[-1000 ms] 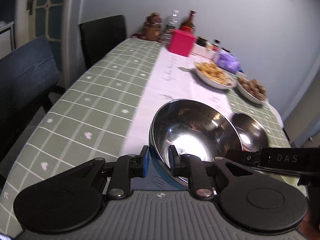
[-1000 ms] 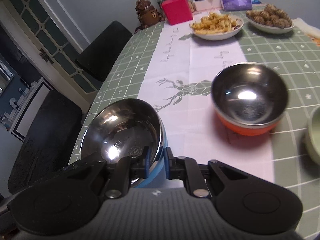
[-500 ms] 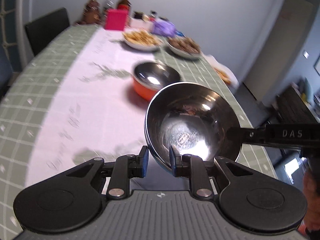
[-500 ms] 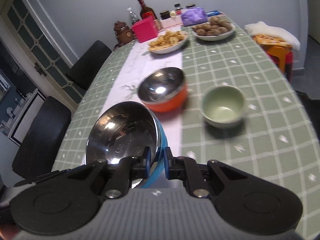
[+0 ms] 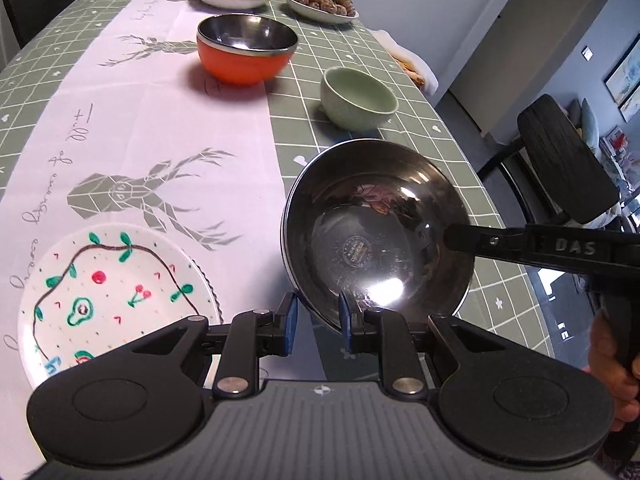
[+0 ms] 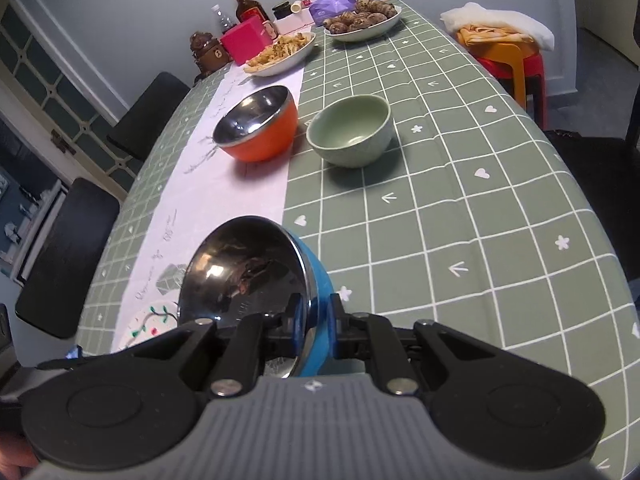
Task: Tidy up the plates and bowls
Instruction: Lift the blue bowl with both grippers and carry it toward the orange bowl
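Note:
Both grippers hold one steel bowl with a blue outside by its rim, tilted above the table. My left gripper is shut on its near rim. My right gripper is shut on the rim too, and its finger reaches into the bowl from the right. The bowl also shows in the right wrist view. An orange bowl with a steel inside and a pale green bowl stand further along the table. A painted white plate lies at the near left.
Two plates of food, a pink box and bottles stand at the far end. Black chairs line the left side, another chair stands right. A stool with cloths is beyond the table's right edge.
Both grippers carried the blue bowl back along the table toward its near end. The green bowl and the painted plate have come into the left wrist view.

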### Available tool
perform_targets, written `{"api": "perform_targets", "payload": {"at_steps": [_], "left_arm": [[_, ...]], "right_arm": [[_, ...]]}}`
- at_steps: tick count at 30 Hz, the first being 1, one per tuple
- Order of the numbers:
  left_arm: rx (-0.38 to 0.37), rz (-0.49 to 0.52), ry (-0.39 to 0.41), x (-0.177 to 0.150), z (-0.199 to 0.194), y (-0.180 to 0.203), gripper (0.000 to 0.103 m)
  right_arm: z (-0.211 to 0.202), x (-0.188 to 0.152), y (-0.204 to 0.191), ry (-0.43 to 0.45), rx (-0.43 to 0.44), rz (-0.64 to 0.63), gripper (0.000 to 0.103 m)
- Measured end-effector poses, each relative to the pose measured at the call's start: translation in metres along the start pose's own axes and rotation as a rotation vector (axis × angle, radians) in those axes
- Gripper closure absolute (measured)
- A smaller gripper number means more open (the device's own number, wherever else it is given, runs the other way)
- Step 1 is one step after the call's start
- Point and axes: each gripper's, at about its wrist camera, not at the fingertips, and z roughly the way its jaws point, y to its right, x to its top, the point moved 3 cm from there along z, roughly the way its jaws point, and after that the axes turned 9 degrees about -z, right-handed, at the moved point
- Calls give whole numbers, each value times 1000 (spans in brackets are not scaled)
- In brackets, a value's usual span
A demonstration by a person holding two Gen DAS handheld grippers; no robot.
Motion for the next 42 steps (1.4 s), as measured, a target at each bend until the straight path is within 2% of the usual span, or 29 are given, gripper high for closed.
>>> {"api": "perform_targets", "payload": {"at_steps": [5, 16, 19, 21, 27, 29, 33, 36, 42], "left_arm": [[0, 16, 16, -1, -2, 4, 79], [-12, 0, -19, -4, 0, 1, 78], [-15, -8, -11, -4, 0, 0, 70], [-15, -5, -3, -3, 0, 1, 69], [-25, -5, 2, -5, -1, 0, 67], [-32, -12, 3, -4, -2, -1, 67], [-54, -61, 46, 2, -8, -9, 59], [-56, -70, 93, 10, -15, -12, 58], [-47, -66, 173, 29, -26, -18, 58]], "right_arm": [[11, -10, 8, -72, -15, 14, 92], [7, -11, 8, -76, 8, 10, 92], [10, -10, 7, -86, 14, 10, 92], [12, -12, 7, -94, 14, 11, 91], [11, -12, 7, -90, 23, 16, 87], [11, -11, 7, -85, 22, 17, 75], [7, -9, 7, -56, 19, 17, 72], [3, -6, 9, -32, 18, 22, 65], [-6, 3, 6, 44, 7, -3, 65]]}}
